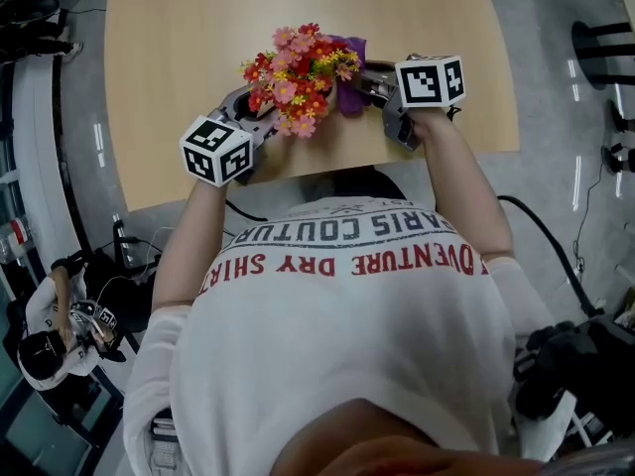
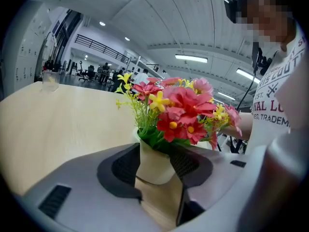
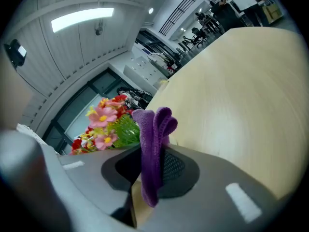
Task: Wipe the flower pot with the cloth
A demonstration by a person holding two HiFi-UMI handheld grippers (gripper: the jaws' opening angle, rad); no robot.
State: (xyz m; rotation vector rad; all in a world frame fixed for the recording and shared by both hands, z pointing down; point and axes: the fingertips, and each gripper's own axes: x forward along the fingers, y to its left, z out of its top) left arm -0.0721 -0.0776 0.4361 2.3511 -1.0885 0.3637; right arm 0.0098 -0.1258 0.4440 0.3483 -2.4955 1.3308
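A small cream flower pot [image 2: 153, 164] with red, pink and yellow artificial flowers [image 1: 300, 75] stands near the front edge of the wooden table [image 1: 198, 48]. My left gripper [image 1: 260, 117] is shut on the pot, one dark pad against each side of it. In the head view the blooms hide the pot. My right gripper [image 1: 369, 84] is shut on a folded purple cloth [image 3: 153, 151], which sticks up from between its pads just to the right of the flowers [image 3: 106, 124]. The cloth [image 1: 347, 82] shows beside the bouquet in the head view; I cannot tell whether it touches the pot.
A clear glass [image 2: 49, 79] stands at the far left edge of the table. Another person [image 1: 60, 330] sits on the floor at lower left. Black cables [image 1: 551, 236] run along the floor on the right.
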